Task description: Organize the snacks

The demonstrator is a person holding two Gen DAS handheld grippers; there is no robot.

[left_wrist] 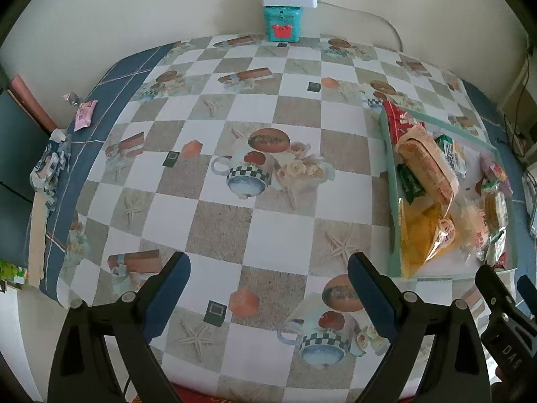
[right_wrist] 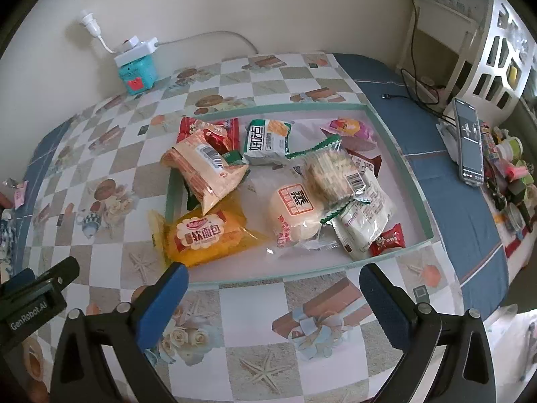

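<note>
The snacks are piled in a shallow green-rimmed tray (right_wrist: pixel 396 124) directly ahead of the right gripper (right_wrist: pixel 273 287), whose jaws are spread wide and empty; a yellow bread packet (right_wrist: pixel 201 233) overhangs the tray's near-left corner. The left gripper (left_wrist: pixel 268 275), likewise released, is held over the bare checked desk (left_wrist: pixel 218 221), the tray lying to its right. A pink sweet (left_wrist: pixel 84 114) is seen far off to its left.
</note>
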